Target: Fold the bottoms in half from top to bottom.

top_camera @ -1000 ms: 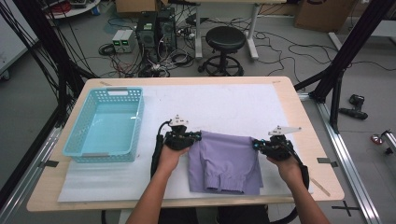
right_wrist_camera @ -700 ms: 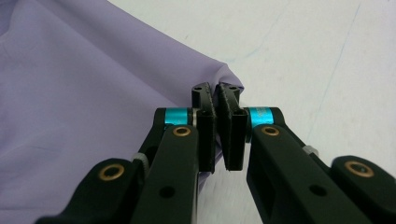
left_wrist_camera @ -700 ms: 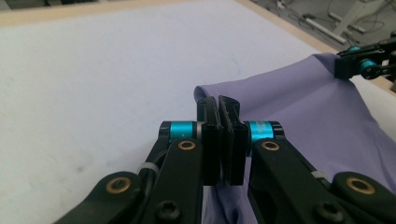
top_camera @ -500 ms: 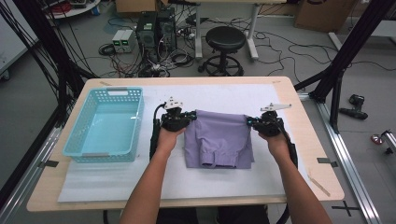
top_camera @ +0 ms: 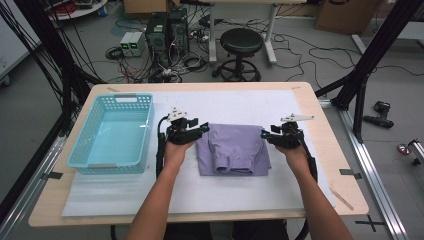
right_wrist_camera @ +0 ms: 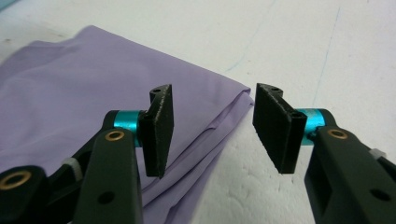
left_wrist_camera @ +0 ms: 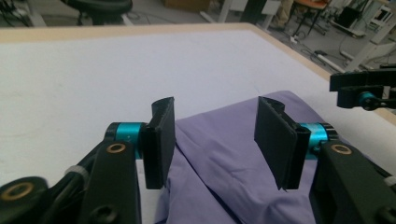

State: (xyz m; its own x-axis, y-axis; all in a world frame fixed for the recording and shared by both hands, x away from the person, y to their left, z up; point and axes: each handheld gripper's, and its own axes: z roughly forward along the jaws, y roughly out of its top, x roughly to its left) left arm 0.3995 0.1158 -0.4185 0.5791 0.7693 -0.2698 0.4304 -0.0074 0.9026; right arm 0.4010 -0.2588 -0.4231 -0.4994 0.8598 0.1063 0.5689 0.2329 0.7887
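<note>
Lavender folded garment [top_camera: 233, 155] is lying on the white mat beside the blue basket [top_camera: 112, 135]; we are releasing it, left gripper [top_camera: 199, 129] and right gripper [top_camera: 268, 136] jaws having just opened, nothing pinched; next, we judge, regripping for the basket.

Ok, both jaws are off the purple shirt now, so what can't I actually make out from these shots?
- Purple shirt, high view: lower layers hidden by the top fold.
- Shirt's near hem, left gripper view: cut off by the bottom edge and the jaws.
- Shirt's left part, right gripper view: cut off by the frame edge.
- Blue basket, high view: outer near wall not visible.
</note>
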